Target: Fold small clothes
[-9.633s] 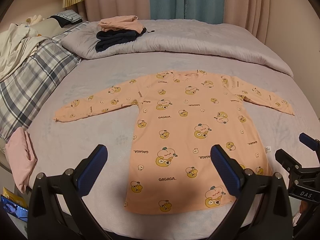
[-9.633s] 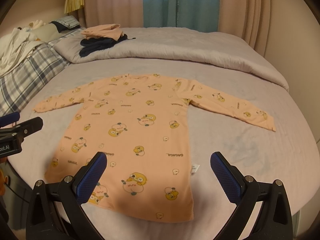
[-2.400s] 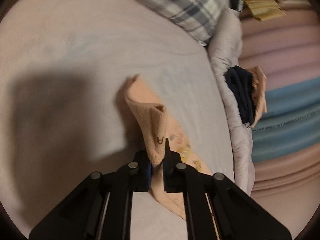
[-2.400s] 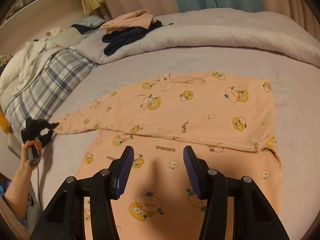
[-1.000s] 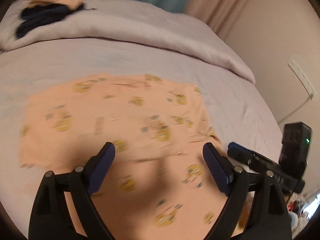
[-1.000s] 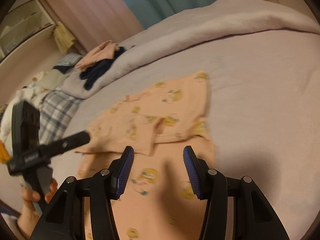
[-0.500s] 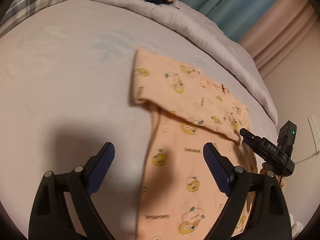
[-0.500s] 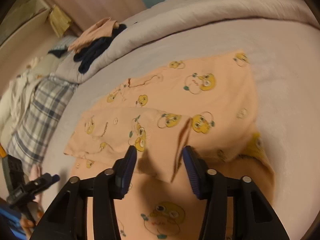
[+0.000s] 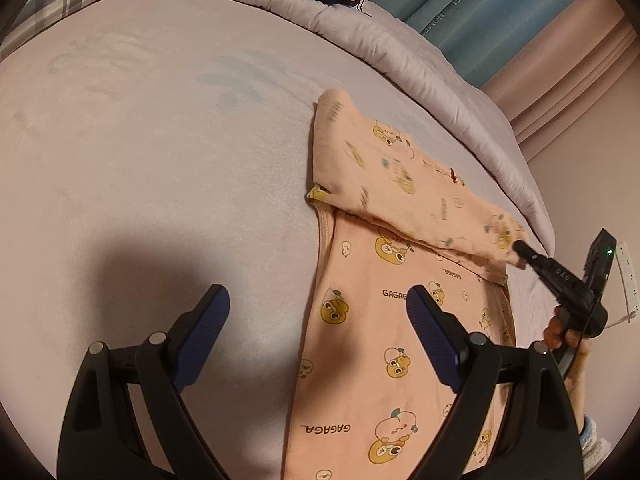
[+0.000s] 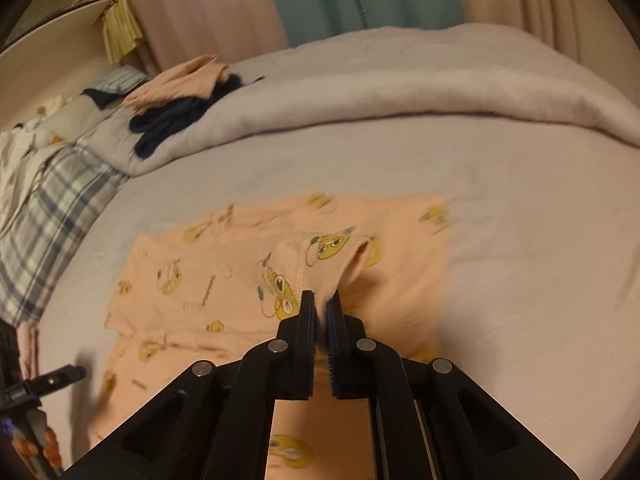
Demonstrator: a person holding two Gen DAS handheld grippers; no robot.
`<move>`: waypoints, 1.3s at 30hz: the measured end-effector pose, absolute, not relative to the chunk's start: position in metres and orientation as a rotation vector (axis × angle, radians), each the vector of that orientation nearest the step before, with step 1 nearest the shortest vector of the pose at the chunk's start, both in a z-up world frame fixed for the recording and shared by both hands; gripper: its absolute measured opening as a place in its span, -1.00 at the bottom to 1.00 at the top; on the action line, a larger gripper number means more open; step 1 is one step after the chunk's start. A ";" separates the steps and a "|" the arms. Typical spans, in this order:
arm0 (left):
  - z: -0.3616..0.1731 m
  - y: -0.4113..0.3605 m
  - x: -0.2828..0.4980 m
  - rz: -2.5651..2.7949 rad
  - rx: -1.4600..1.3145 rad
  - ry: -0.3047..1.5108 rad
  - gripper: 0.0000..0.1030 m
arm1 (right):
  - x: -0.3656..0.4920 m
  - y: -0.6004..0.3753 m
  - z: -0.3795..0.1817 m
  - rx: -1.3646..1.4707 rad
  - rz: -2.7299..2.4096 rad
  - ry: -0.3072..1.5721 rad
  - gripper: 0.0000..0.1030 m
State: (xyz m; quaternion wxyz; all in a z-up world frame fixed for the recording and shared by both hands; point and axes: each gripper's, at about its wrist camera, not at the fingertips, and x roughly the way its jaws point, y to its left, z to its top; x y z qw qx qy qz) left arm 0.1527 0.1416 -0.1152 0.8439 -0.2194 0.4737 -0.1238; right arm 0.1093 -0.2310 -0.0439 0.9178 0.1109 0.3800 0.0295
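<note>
The peach cartoon-print top (image 9: 400, 320) lies on the lilac bed sheet (image 9: 160, 160) at centre-right of the left wrist view, both sleeves folded across its chest into 1 band. The right gripper (image 10: 320, 304), whose jaws have just been closing, now pinches a raised sleeve hem, apparently the cuff, which 0.5 seconds ago lay flat between parted pads. The left gripper (image 9: 316, 308) hovers wide open and empty at bottom centre, straddling the garment's left edge as before.

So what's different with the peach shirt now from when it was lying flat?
Both sleeves are folded in across the peach shirt. The right gripper has just closed on a sleeve cuff; the left gripper let its sleeve go and hovers open. The folded clothes pile hasn't moved.
</note>
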 end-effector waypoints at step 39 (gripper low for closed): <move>-0.102 0.098 0.107 -0.254 -0.195 0.988 0.75 | 0.067 -0.270 -0.076 0.341 -0.006 0.919 0.01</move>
